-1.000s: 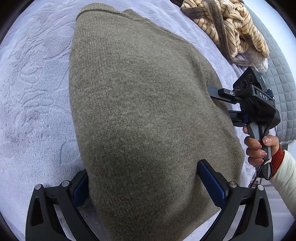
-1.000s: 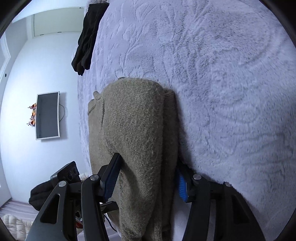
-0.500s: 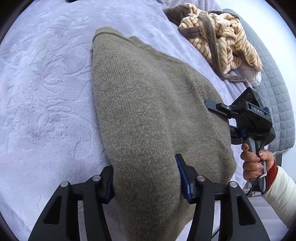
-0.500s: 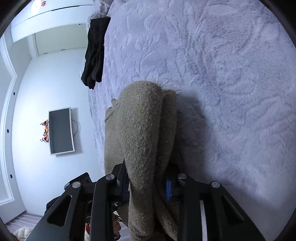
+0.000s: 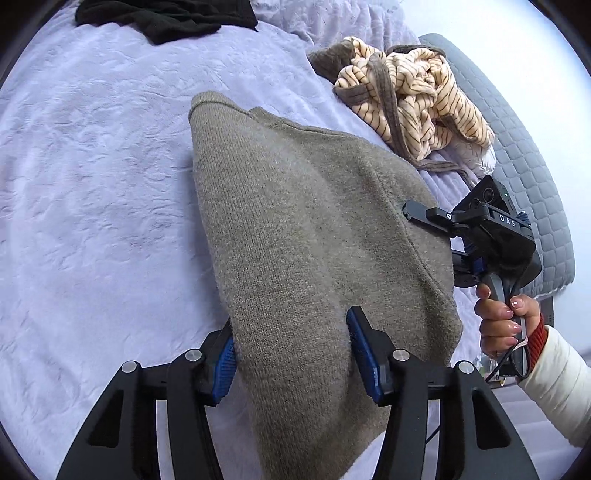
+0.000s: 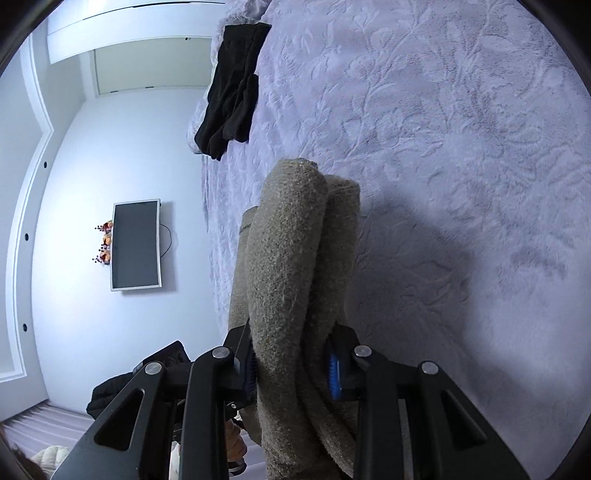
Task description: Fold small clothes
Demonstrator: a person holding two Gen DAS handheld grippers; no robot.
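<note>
A folded olive-brown knit sweater [image 5: 295, 236] is held up off a lavender plush bedspread [image 5: 92, 221]. My left gripper [image 5: 291, 354] is shut on its near edge, the blue pads pressing the thick fabric from both sides. My right gripper [image 6: 291, 365] is shut on the opposite edge of the sweater [image 6: 291, 251], which bunches in folded layers between its pads. The right gripper also shows in the left wrist view [image 5: 424, 218], at the sweater's right side, held by a hand.
A striped cream garment [image 5: 413, 99] lies crumpled at the far right of the bed. A black garment [image 5: 166, 14] lies at the bed's far edge, also in the right wrist view [image 6: 232, 92]. A grey quilted bed edge [image 5: 532, 166] is at right.
Both grippers closed onto the sweater's edges and lifted it off the bedspread. The sweater now bunches narrower between the jaws.
</note>
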